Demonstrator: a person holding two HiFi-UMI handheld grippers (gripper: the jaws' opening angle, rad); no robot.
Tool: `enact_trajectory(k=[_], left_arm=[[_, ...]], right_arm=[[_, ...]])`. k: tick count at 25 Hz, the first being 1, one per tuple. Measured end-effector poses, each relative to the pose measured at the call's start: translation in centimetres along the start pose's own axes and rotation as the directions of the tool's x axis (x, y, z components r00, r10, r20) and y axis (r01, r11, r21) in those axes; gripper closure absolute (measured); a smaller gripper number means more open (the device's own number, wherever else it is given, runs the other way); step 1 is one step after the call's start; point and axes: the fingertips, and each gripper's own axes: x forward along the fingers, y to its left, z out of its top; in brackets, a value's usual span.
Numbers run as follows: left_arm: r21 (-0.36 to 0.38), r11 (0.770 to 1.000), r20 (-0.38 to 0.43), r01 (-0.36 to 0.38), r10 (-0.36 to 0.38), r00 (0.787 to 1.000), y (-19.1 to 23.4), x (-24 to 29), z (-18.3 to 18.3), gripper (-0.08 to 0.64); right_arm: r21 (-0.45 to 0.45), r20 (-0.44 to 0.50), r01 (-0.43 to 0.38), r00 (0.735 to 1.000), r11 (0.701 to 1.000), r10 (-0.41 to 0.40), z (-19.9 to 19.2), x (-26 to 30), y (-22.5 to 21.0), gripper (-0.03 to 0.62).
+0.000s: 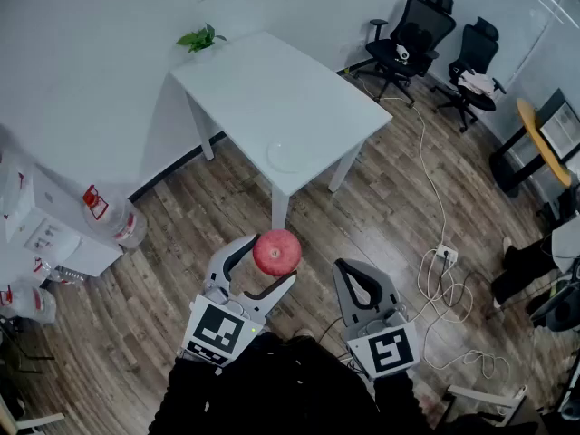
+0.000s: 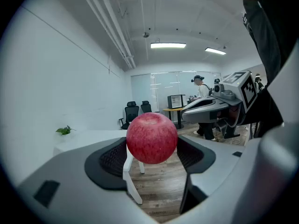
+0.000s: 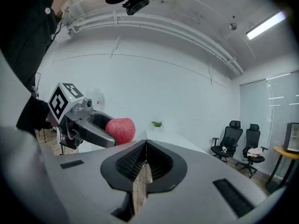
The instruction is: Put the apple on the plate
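Observation:
A red apple [image 1: 277,252] is held in the air between the jaws of my left gripper [image 1: 263,263], which is shut on it over the wooden floor. In the left gripper view the apple [image 2: 152,138] sits between the black pads. A pale plate [image 1: 286,157] lies on the white table [image 1: 245,84], near its front corner, ahead of both grippers. My right gripper [image 1: 359,281] hangs beside the left one, shut and holding nothing. From the right gripper view, its jaws meet at the tips and the left gripper [image 3: 119,133] with the apple [image 3: 121,130] shows at left.
A small green plant [image 1: 199,37] stands at the table's far corner by the wall. Two black office chairs [image 1: 406,39] stand at the back right. White cables and a power strip [image 1: 446,255] lie on the floor to the right. Water bottles [image 1: 109,214] and boxes stand at left.

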Motion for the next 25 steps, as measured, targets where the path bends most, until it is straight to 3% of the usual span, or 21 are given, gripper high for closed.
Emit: enact_trajectory(k=[25], left_arm=[[-0.002,0.999,0.009,0.044,-0.044,0.999,1.4,-2.2,-1.7,0.215]], right_arm=[[0.041,-0.015,0.05,0.999,0.998,-0.049,0.3,1.2,2.9,0.551]])
